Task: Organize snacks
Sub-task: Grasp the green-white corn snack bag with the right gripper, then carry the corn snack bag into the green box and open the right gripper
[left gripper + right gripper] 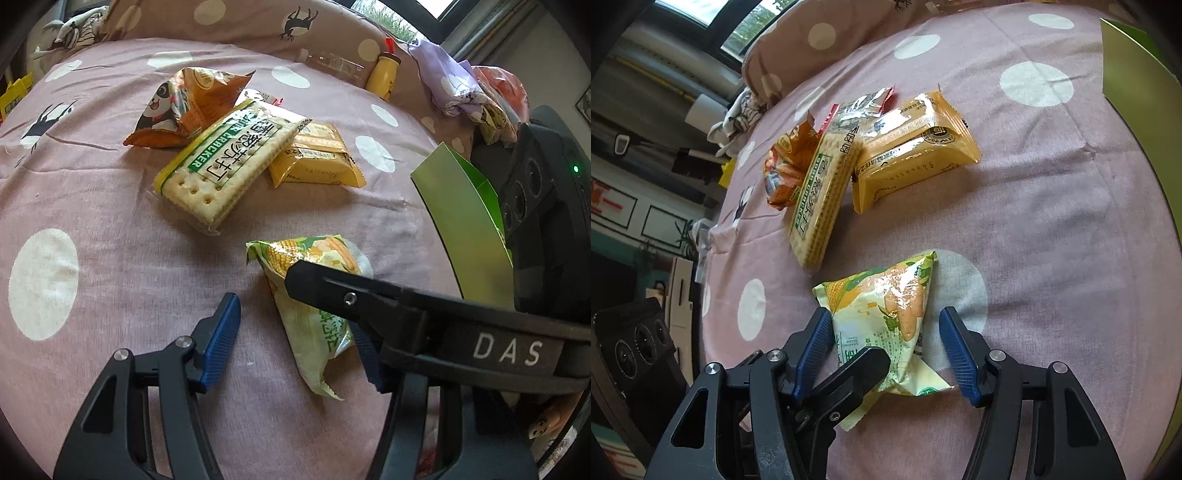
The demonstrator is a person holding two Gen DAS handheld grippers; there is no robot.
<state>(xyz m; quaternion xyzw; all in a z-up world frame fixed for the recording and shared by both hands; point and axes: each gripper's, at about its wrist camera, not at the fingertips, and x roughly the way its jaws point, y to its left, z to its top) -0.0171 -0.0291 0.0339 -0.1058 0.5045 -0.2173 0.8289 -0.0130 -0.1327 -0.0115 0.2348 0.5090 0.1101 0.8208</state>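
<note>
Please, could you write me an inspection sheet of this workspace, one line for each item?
Surface: pink dotted bedsheet, slightly wrinkled.
Job's things: corn snack packet lies apart; cracker pack, orange bag and yellow packet piled together; green box stands open nearby.
Clutter: clear bottle, yellow bottle and purple cloth near the pillow.
Grippers: left gripper and right gripper both open, straddling the corn snack packet.
Cables: nothing seen.
Surroundings: window behind the pillow.
</note>
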